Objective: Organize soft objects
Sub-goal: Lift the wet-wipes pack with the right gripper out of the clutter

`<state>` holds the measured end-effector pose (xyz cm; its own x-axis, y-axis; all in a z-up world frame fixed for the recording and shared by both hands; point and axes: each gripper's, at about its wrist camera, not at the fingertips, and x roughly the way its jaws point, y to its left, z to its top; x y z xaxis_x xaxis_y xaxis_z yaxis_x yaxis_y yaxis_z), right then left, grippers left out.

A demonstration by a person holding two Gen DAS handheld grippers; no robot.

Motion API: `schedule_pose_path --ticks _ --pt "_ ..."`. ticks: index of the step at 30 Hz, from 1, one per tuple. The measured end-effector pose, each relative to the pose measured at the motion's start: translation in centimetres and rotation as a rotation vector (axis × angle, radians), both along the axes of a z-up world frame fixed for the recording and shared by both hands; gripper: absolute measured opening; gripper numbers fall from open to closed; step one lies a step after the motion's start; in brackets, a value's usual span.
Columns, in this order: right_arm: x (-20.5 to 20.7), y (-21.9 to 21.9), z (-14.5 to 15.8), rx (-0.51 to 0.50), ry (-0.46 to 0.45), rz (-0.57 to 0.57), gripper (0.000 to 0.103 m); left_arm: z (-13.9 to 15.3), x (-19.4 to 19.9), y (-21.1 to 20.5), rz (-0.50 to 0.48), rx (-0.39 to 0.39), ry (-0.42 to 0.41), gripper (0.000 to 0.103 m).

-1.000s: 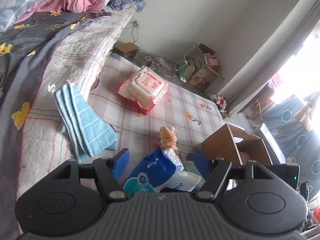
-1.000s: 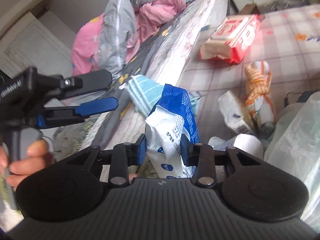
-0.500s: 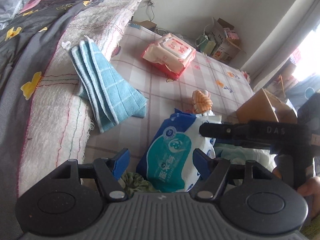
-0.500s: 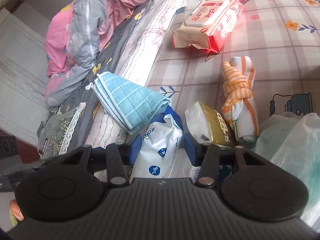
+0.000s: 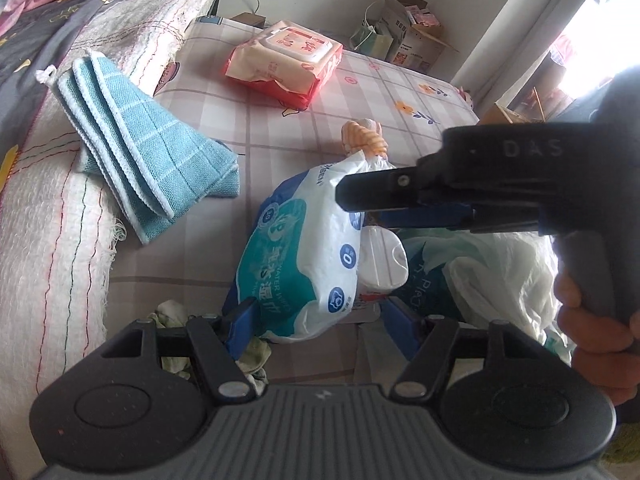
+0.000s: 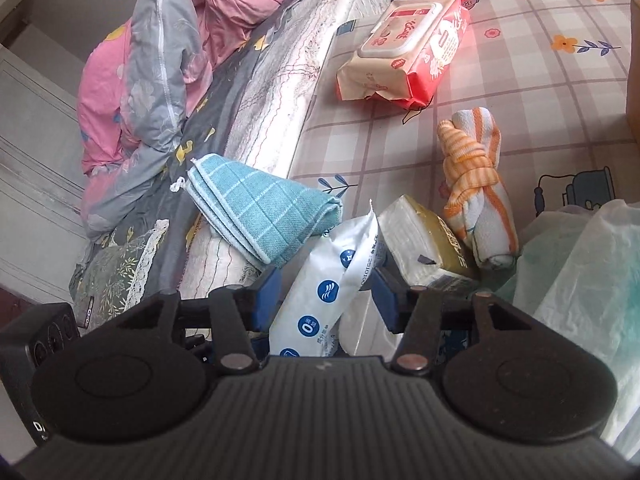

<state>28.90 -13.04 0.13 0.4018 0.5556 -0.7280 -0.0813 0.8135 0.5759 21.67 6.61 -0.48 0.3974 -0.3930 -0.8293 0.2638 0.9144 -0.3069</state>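
A blue-and-white wet wipes pack [image 5: 304, 248] leans on the pile at the near edge of the checked mat [image 5: 280, 120]. My left gripper [image 5: 320, 316] is open around its lower end, its right finger clear of the wrapper. My right gripper [image 6: 326, 292] is open too, and the same wipes pack [image 6: 332, 276] stands loose between its pads. In the left wrist view the right gripper [image 5: 356, 208] reaches in from the right over the pack's top. A folded teal cloth [image 6: 260, 208] hangs off the bed edge. A knotted orange-striped towel [image 6: 476, 184] lies on the mat.
A red wipes pack [image 5: 284, 60] lies farther back on the mat. A yellowish tissue pack [image 6: 424, 240] and a white plastic bag [image 6: 580, 272] crowd the right. A greenish rag [image 5: 172, 312] lies under my left finger. The bed with its pink quilt [image 6: 152, 60] runs along the left.
My right gripper's jaws have widened and let go of the wipes pack, which has come down onto the pile. My left gripper has sunk toward the pack and now straddles it.
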Motion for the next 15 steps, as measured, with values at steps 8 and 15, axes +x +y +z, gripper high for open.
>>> schedule_pose_path --ticks 8,15 --pt "2.6 2.9 -1.4 -0.093 0.064 0.036 0.058 -0.3 0.2 -0.5 -0.017 -0.026 0.01 0.069" --pt "3.1 1.7 -2.2 0.004 0.066 0.021 0.032 1.3 -1.2 0.9 -0.017 -0.077 -0.022 0.075"
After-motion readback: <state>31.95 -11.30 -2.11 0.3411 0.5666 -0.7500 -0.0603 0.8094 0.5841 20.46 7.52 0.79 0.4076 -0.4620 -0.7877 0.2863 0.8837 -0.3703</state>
